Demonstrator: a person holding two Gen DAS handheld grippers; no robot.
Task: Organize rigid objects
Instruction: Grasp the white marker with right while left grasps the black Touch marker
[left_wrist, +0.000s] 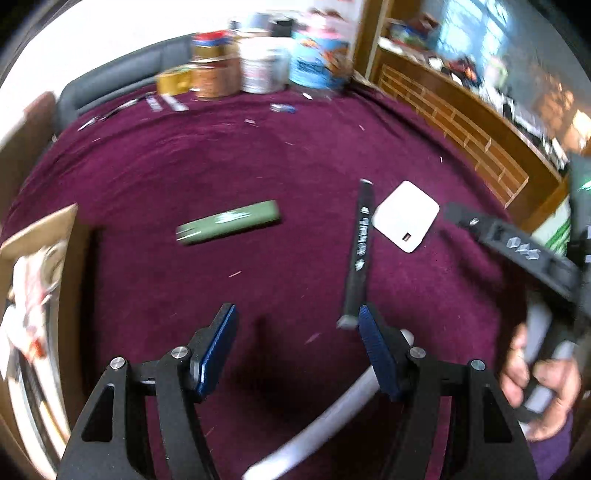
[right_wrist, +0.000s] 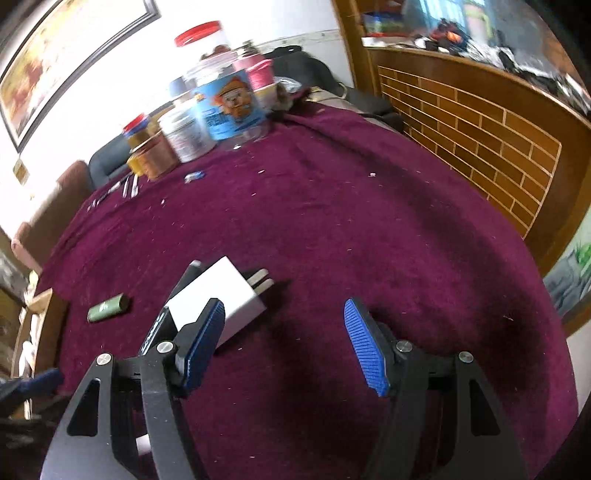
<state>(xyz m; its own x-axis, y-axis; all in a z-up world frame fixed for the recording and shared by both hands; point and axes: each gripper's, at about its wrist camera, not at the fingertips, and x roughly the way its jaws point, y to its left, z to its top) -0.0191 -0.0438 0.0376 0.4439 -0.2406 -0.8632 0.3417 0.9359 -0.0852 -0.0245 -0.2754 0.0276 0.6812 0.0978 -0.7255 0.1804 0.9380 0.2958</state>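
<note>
A green oblong case (left_wrist: 229, 222) lies on the maroon cloth, ahead of my left gripper (left_wrist: 297, 321), which is open and empty. A long black bar (left_wrist: 360, 251) lies just ahead of its right finger, beside a white charger block (left_wrist: 405, 216). A white tube (left_wrist: 332, 417) lies under the left gripper. My right gripper (right_wrist: 284, 319) is open and empty; the white charger (right_wrist: 221, 295) with its prongs sits at its left finger, over the black bar (right_wrist: 157, 328). The green case also shows in the right wrist view (right_wrist: 108, 307).
Several jars and tubs (left_wrist: 258, 62) stand at the table's far edge, with small tools and scraps (left_wrist: 162, 103) near them. A cardboard box (left_wrist: 33, 280) sits at the left edge. A brick-patterned wooden panel (right_wrist: 472, 147) borders the right side.
</note>
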